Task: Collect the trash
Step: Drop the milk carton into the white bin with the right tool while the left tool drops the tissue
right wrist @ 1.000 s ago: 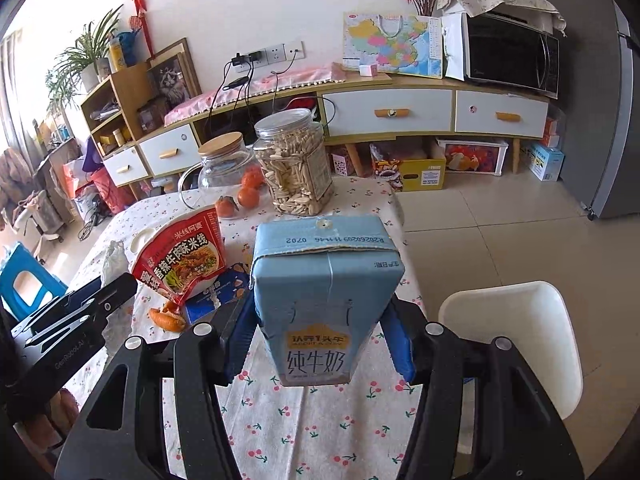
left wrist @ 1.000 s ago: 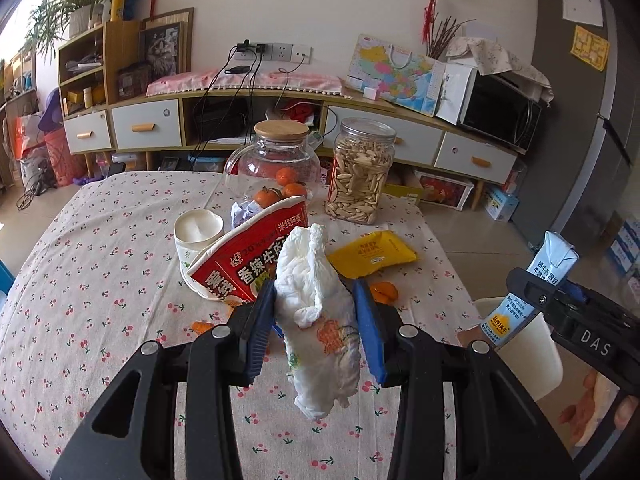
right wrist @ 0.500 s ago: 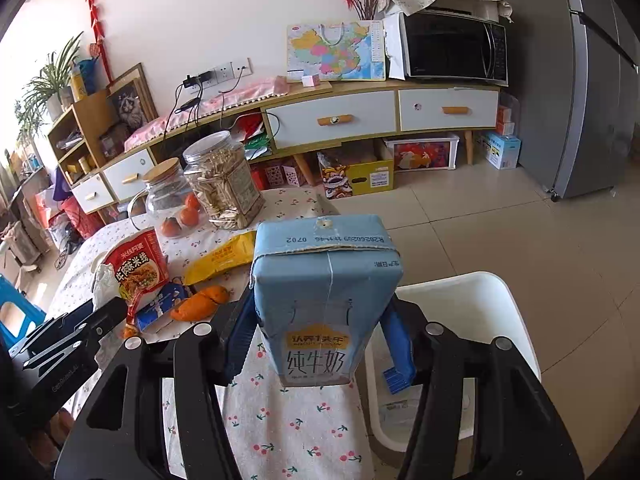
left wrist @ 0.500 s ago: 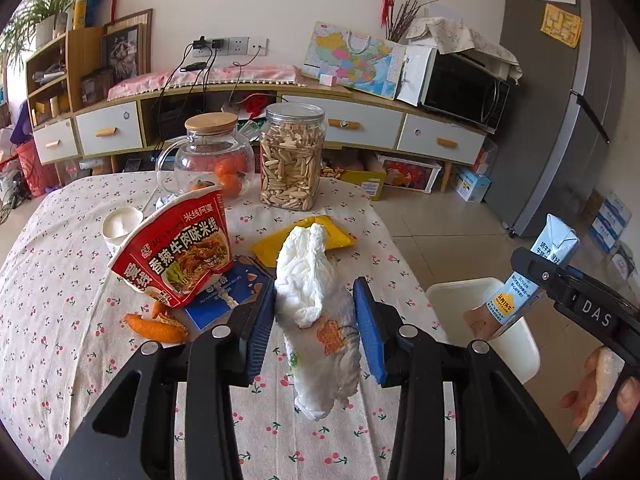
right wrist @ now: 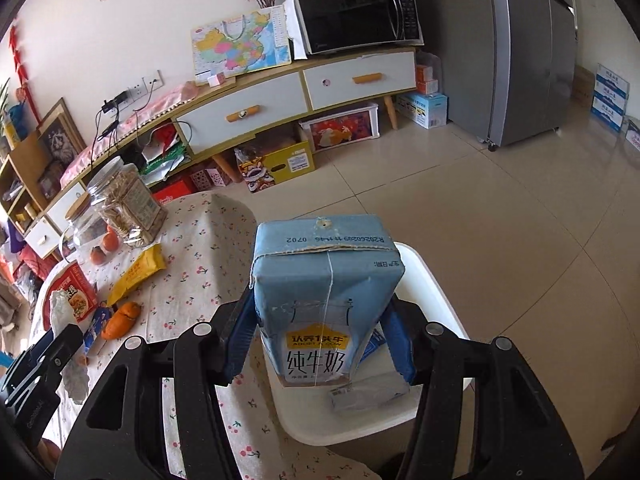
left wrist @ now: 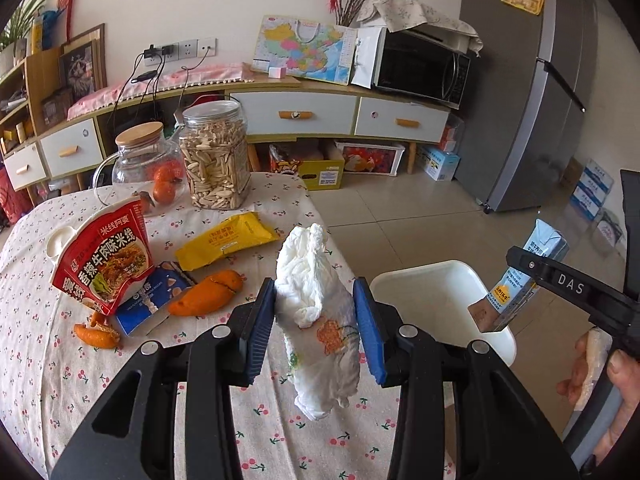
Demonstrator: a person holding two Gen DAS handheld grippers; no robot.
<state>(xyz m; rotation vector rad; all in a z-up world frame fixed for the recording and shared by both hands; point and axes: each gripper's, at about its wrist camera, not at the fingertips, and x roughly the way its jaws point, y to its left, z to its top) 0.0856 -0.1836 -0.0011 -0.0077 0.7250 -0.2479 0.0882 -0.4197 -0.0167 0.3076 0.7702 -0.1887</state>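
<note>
Left gripper (left wrist: 315, 316) jaws clamp the crumpled tissue (left wrist: 316, 312) mid-body, over the counter's (left wrist: 48, 380) right edge: soft, light, squashes. Right gripper (right wrist: 318, 340) jaws pinch the milk carton (right wrist: 322, 304) by its sides above the white bin (right wrist: 432, 276); looks light, crushable.

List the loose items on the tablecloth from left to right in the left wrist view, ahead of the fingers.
Red noodle cup → blue wrapper → large orange peel → yellow snack packet.
</note>
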